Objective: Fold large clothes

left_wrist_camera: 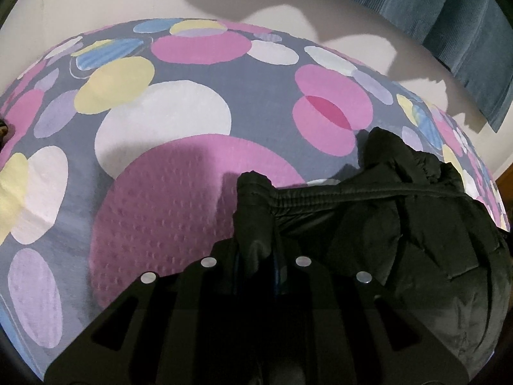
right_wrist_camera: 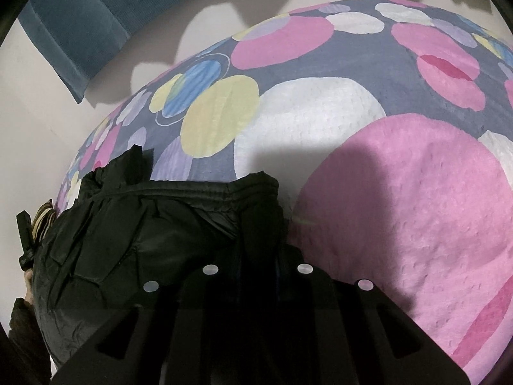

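A bed [left_wrist_camera: 179,118] with a cover of large coloured circles carries everything; behind it are a pale wall and a blue curtain [left_wrist_camera: 449,16]. On the bed lies a black padded jacket [left_wrist_camera: 400,224], bunched and puffy. In the left wrist view it sits toward the right edge of the bed, with its elastic hem [left_wrist_camera: 336,192] stretched between the two claws. The left claw [left_wrist_camera: 256,250] is closed on one corner of this hem. The right claw [right_wrist_camera: 259,256] seems to be closed on the other corner, though there the dark cloth hides the fingers, so this is less sure. I judge the folding is at an early stage: the jacket is gripped but not flat, and no neat fold shows yet. Spreading and folding are left.
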Tool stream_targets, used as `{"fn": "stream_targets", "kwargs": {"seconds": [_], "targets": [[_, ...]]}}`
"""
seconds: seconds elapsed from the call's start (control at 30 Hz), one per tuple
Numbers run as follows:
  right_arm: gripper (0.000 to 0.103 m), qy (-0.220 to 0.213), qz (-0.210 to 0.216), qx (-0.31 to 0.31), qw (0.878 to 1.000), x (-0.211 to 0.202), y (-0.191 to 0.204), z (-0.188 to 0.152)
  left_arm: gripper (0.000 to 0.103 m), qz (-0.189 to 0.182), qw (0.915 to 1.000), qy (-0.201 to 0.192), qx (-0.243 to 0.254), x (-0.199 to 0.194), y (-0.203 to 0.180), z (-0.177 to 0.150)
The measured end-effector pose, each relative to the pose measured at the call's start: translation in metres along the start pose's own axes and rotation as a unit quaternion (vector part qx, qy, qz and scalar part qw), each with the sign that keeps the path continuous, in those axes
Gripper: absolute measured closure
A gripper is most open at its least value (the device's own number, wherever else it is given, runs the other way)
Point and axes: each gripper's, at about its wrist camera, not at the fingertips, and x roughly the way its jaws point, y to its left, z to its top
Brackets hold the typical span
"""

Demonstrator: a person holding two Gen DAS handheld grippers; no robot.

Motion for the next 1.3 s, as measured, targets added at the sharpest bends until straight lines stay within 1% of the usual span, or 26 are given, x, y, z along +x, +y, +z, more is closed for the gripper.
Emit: {"fn": "stream_targets", "kwargs": {"seconds": [0.07, 0.1, 0.13, 0.17, 0.2, 0.23, 0.27, 0.3, 0.33, 0.37, 0.43, 0.47, 0.5, 0.57, 0.63, 0.67, 0.73, 0.8, 0.87, 0.93, 1.0, 1.07, 1.13, 1.23, 1.27, 1.3], "targets": [[0.087, -0.002, -0.001, 0.001, 1.0, -0.001, 0.0, 0.0, 0.087, -0.01, 0.9999, 0.003, -0.007, -0.002, 0.002, 0.003], [0.083, -0.004, 0.0, 0.002, 1.0, -0.003, 0.0, 0.0, 0.083, -0.015, 0.9998, 0.001, -0.013, -0.003, 0.004, 0.005], [0.076, -0.008, 0.0, 0.006, 1.0, -0.006, -0.001, 0.0, 0.079, -0.017, 0.9996, -0.002, -0.023, -0.006, 0.006, 0.006], [0.065, -0.012, -0.001, 0.011, 1.0, -0.01, -0.003, 0.001, 0.075, -0.017, 0.9992, -0.011, -0.036, -0.013, 0.01, 0.006], [0.058, -0.016, -0.005, 0.019, 1.0, -0.015, -0.004, 0.0, 0.071, -0.015, 0.9989, -0.018, -0.041, -0.018, 0.012, 0.005], [0.044, -0.022, -0.01, 0.027, 0.999, -0.022, -0.006, -0.001, 0.067, -0.015, 0.9985, -0.026, -0.045, -0.026, 0.013, 0.004], [0.036, -0.028, -0.014, 0.03, 0.999, -0.028, -0.007, -0.003, 0.064, -0.019, 0.9979, -0.036, -0.05, -0.036, 0.015, 0.002], [0.034, -0.04, -0.019, 0.031, 0.999, -0.037, -0.007, -0.006, 0.055, -0.023, 0.997, -0.044, -0.059, -0.046, 0.018, -0.001], [0.034, -0.047, -0.021, 0.03, 0.998, -0.045, -0.006, -0.01, 0.05, -0.029, 0.996, -0.051, -0.068, -0.055, 0.02, -0.004], [0.033, -0.052, -0.023, 0.032, 0.998, -0.053, -0.007, -0.014, 0.048, -0.051, 0.9929, -0.064, -0.086, -0.07, 0.025, -0.01], [0.033, -0.055, -0.016, 0.041, 0.997, -0.072, -0.008, -0.029, 0.041, -0.079, 0.9873, -0.077, -0.114, -0.094, 0.032, -0.025], [0.033, -0.059, -0.009, 0.045, 0.997, -0.081, -0.008, -0.037, 0.039, -0.087, 0.9849, -0.082, -0.125, -0.103, 0.035, -0.032], [0.033, -0.064, -0.002, 0.051, 0.997, -0.091, -0.007, -0.047, 0.039, -0.102, 0.9803, -0.089, -0.144, -0.119, 0.04, -0.049], [0.031, -0.073, 0.01, 0.067, 0.995, -0.109, -0.007, -0.069, 0.038, -0.108, 0.9754, -0.099, -0.164, -0.137, 0.043, -0.072], [0.029, -0.085, 0.039, 0.099, 0.991, -0.131, -0.012, -0.102, 0.036, -0.117, 0.9673, -0.111, -0.195, -0.157, 0.049, -0.11], [0.029, -0.088, 0.046, 0.11, 0.989, -0.137, -0.014, -0.113, 0.035, -0.122, 0.9618, -0.116, -0.216, -0.167, 0.052, -0.133], [0.029, -0.097, 0.069, 0.148, 0.982, -0.151, -0.018, -0.144, 0.034, -0.122, 0.9549, -0.119, -0.243, -0.178, 0.054, -0.165], [0.029, -0.091, 0.098, 0.189, 0.973, -0.155, -0.023, -0.172, 0.033, -0.124, 0.9492, -0.113, -0.266, -0.186, 0.052, -0.199], [0.029, -0.083, 0.115, 0.208, 0.968, -0.154, -0.022, -0.191, 0.033, -0.134, 0.9451, -0.096, -0.282, -0.184, 0.047, -0.221], [0.029, -0.072, 0.132, 0.22, 0.964, -0.148, -0.017, -0.202, 0.033, -0.159, 0.9408, -0.078, -0.289, -0.177, 0.041, -0.232], [0.029, -0.059, 0.145, 0.228, 0.961, -0.137, -0.012, -0.205, 0.033, -0.178, 0.938, -0.057, -0.292, -0.166, 0.036, -0.237], [0.029, -0.054, 0.144, 0.235, 0.96, -0.128, -0.009, -0.206, 0.033, -0.181, 0.9351, -0.051, -0.3, -0.159, 0.034, -0.235], [0.029, -0.059, 0.142, 0.246, 0.957, -0.119, -0.008, -0.205, 0.033, -0.186, 0.9325, -0.054, -0.305, -0.154, 0.033, -0.231], [0.029, -0.088, 0.137, 0.257, 0.953, -0.115, -0.007, -0.201, 0.033, -0.201, 0.9252, -0.06, -0.316, -0.147, 0.035, -0.222], [0.029, -0.093, 0.136, 0.259, 0.952, -0.113, -0.007, -0.199, 0.033, -0.204, 0.9209, -0.062, -0.326, -0.141, 0.037, -0.219], [0.029, -0.098, 0.131, 0.262, 0.951, -0.109, -0.008, -0.195, 0.033, -0.205, 0.92, -0.062, -0.328, -0.137, 0.037, -0.216]]}}
